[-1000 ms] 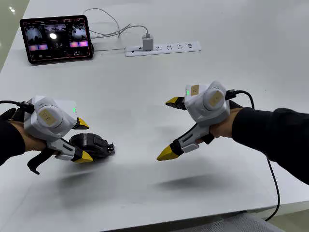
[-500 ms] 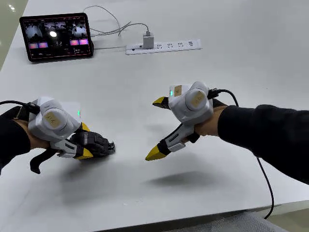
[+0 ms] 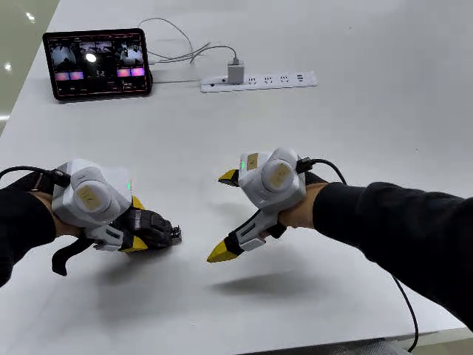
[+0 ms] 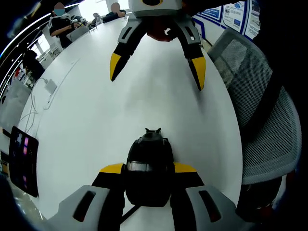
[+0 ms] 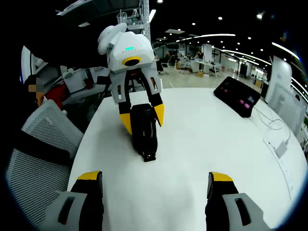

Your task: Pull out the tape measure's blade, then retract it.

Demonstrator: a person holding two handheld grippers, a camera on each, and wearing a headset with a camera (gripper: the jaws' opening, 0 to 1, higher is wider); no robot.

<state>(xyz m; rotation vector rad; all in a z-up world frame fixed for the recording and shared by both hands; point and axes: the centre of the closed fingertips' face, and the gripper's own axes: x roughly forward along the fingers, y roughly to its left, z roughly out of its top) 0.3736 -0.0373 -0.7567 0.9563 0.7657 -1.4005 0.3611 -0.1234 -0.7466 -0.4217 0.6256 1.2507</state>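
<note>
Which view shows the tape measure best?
The left gripper view: the tape measure sits large and central, clamped in the left hand-held gripper. The right gripper view shows it smaller, front-on; in the head view that gripper partly hides it.

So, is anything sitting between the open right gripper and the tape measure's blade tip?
Nothing visible does. Bare table lies between the right gripper and the blade tip, which points toward it from the tape measure. The left gripper holds the tape measure in its jaws.
</note>
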